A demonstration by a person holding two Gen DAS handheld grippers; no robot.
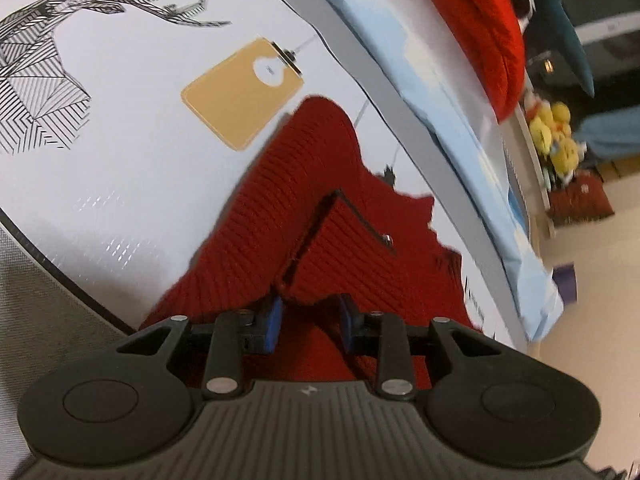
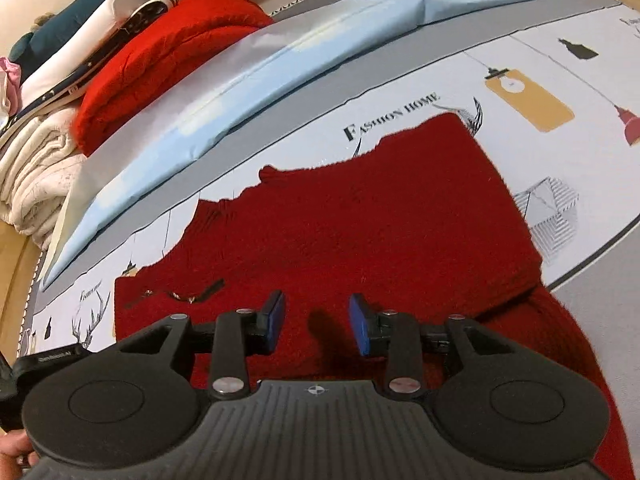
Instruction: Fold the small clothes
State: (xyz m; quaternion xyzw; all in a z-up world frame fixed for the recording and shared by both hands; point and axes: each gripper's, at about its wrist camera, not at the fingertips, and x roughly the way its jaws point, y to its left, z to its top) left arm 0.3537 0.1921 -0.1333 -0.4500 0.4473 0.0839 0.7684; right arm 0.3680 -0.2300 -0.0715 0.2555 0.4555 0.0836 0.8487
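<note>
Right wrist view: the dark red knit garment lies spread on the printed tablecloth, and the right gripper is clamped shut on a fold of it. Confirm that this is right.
Not quite. The right gripper is not clamped on anything: its jaws stand apart above the dark red knit garment with bare cloth showing between them, as the right wrist view shows. The garment does lie spread on the printed tablecloth.

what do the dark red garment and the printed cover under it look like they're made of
Dark red garment: a knit, likely wool or acrylic; ribbed rows show in the left wrist view, with a matte, fuzzy surface. Printed cover: smooth, probably a coated or plastic sheet; it catches small glints of light and lies flat, though a tightly woven cloth is possible.
</note>
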